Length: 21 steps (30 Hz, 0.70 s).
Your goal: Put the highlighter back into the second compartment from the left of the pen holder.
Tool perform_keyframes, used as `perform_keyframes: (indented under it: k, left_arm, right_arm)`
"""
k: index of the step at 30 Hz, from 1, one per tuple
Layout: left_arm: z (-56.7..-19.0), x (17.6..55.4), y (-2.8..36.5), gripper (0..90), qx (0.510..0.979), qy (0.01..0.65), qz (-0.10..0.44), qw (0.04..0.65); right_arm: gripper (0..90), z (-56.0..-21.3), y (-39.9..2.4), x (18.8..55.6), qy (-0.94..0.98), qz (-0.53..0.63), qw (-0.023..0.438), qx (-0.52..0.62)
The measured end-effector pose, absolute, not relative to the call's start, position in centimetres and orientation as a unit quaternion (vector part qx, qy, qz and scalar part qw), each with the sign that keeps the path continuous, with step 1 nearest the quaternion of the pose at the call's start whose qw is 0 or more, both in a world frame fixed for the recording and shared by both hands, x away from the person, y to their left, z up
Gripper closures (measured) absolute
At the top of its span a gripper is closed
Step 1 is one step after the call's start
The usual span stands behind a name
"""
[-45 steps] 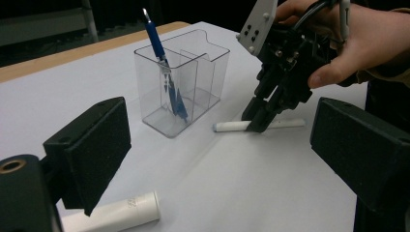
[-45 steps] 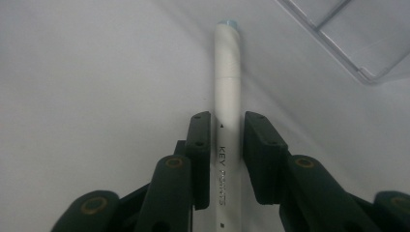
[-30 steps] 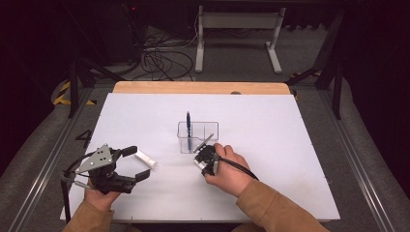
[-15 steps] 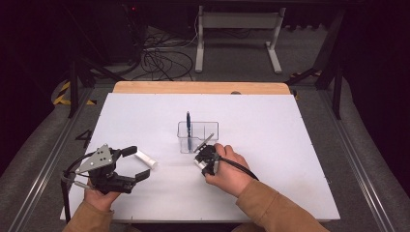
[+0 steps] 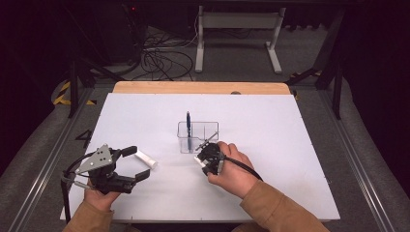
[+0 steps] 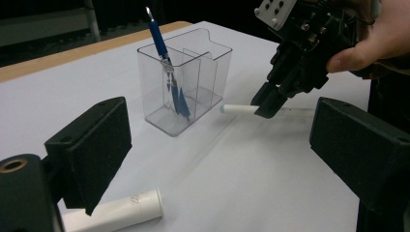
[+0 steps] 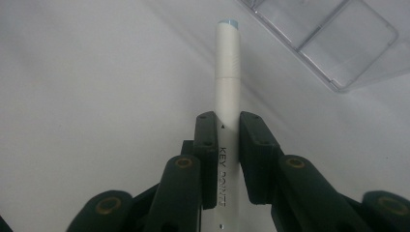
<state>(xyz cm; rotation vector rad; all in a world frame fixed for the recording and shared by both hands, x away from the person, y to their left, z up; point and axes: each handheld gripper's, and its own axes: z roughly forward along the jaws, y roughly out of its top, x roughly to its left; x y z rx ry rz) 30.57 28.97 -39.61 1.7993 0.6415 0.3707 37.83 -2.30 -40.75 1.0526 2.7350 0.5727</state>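
Observation:
My right gripper [image 7: 227,140] is shut on a white pen [image 7: 227,63] with a pale blue end, which sticks out beyond the jaws. In the left gripper view that pen [image 6: 237,109] lies level, low over the white table, just in front of the clear divided holder [image 6: 183,82]. A blue pen [image 6: 162,53] stands in the holder's left compartment. In the high view the right gripper [image 5: 209,157] sits at the holder's [image 5: 197,137] near right corner. My left gripper [image 5: 126,164] stands open at the front left, with a white marker [image 5: 145,158] lying on the table between its jaws.
The white table top [image 5: 290,145] has a wooden strip [image 5: 198,87] along its far edge. Beyond it on the dark floor are cables [image 5: 162,58] and a grey stand [image 5: 237,29].

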Motion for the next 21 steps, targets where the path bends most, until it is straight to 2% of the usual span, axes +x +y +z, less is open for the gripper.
perform_keyframes:
  k: [21]
  left_arm:
    - [-39.7, 30.6, 28.9, 8.5, 0.764, 0.276, 0.155, 0.562]
  right_arm:
    - [78.4, -37.2, -4.4, 37.3, 0.893, 0.326, 0.08, 0.299]
